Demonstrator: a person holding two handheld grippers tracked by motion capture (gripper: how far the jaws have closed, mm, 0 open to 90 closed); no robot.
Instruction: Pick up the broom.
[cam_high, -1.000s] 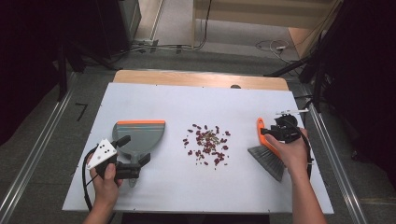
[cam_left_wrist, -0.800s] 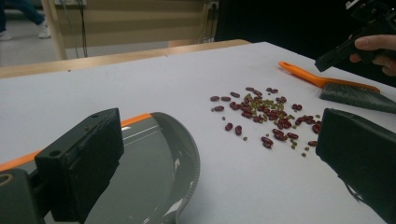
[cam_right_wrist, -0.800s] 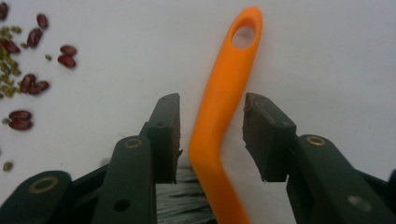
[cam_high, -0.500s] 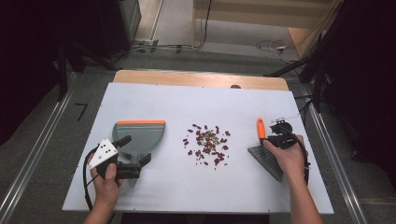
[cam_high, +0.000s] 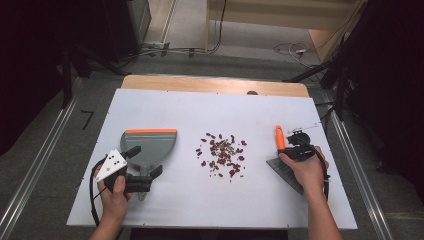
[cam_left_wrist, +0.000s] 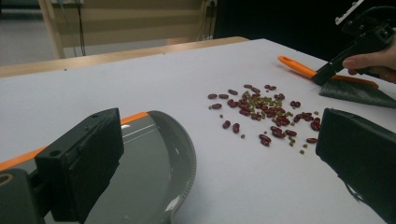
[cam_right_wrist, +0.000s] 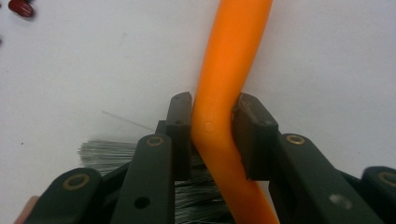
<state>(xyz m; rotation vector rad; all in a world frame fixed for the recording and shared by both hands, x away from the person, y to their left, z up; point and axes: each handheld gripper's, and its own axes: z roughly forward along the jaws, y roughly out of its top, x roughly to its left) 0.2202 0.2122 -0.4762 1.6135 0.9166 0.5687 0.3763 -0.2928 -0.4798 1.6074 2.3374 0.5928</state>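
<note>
A grey dustpan (cam_high: 150, 145) with an orange lip lies at the left of the white table. My left gripper (cam_high: 144, 162) is open at its near end, jaws wide apart, and the pan (cam_left_wrist: 154, 163) lies low between them. Red and green beans (cam_high: 222, 154) are scattered mid-table, ahead of the left jaws (cam_left_wrist: 261, 112). At the right lies a brush (cam_high: 285, 170) with an orange handle (cam_right_wrist: 229, 70). My right gripper (cam_right_wrist: 212, 109) has just been closing and its pads now press on that handle from both sides.
The wooden far edge of the table (cam_high: 215, 84) runs behind the white sheet. Dark stands and cables fill the floor beyond. Metal rails (cam_high: 35, 170) flank the table on both sides.
The right hand has shifted slightly and settled over the brush, and its jaws have closed on the orange handle. The left hand and the dustpan have stayed in place.
</note>
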